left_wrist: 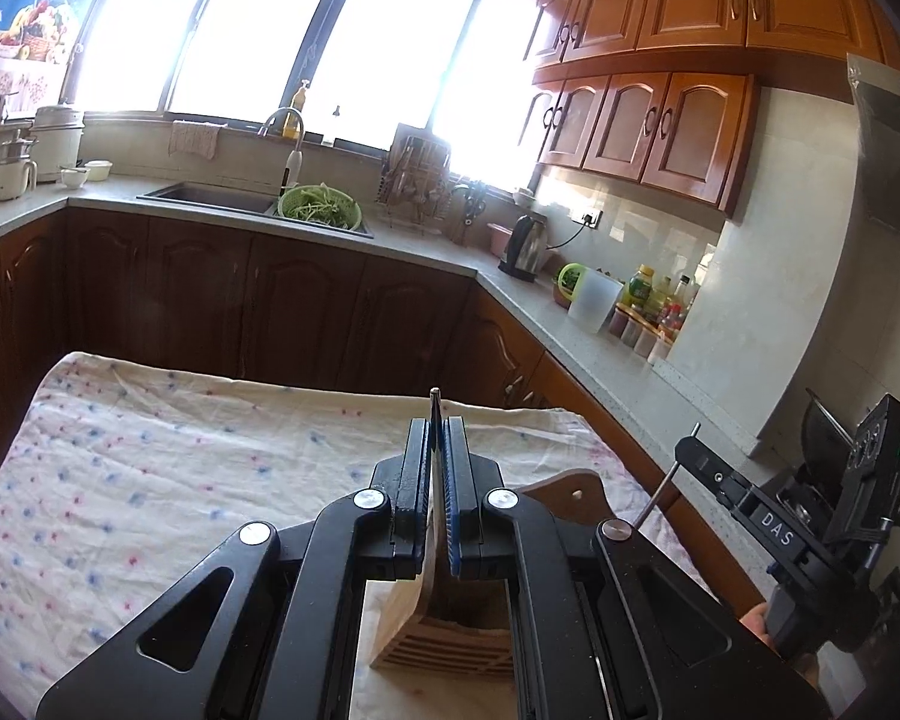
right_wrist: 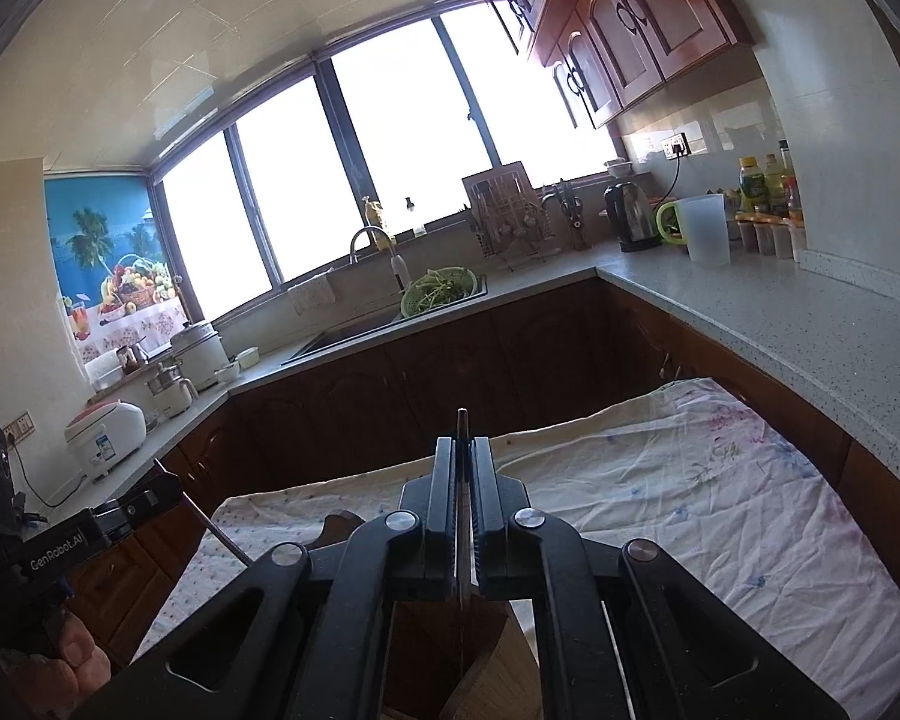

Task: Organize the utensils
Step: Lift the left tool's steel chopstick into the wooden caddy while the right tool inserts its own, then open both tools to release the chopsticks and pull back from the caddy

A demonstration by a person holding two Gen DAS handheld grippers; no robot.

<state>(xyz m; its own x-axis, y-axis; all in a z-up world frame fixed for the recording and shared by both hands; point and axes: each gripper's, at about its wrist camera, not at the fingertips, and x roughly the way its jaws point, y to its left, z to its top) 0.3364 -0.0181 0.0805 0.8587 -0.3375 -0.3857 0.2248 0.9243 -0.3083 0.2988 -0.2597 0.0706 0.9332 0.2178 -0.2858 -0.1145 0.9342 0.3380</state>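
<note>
Your left gripper (left_wrist: 437, 420) is clamped tight on a thin metal utensil (left_wrist: 434, 402), whose tip pokes out just beyond the pads at centre frame; seen edge-on, you cannot tell what kind of utensil it is. Your right gripper (right_wrist: 463, 441) is likewise pinched shut on a thin metal blade-like piece (right_wrist: 462, 420), its dark tip standing above the fingers and its lower length running down toward the bottom of the frame.

Directly beneath both grippers sits the wooden utensil block (left_wrist: 444, 642), slotted on its face, on the cloth-covered tabletop (left_wrist: 150, 450). Black gripper linkage hides most of the block in both views, so its openings are hard to read. A wooden board (left_wrist: 576, 492) with a hole lies just behind the block, partly covered.

At the right edge of the left view you see the right gripper's body and its thin rod; at the lower left of the right view, the other handle with a hand (right_wrist: 66, 660) around it, cut off by the frame.

Farther off, well apart from the work: the sink (left_wrist: 210, 195) with a green colander (left_wrist: 320, 210) of greens, a dish rack (left_wrist: 417, 180), a kettle (left_wrist: 525, 249), a translucent jug (left_wrist: 594, 303) and bottles (left_wrist: 645, 288) at the right. Glare from the windows washes out everything outside.
</note>
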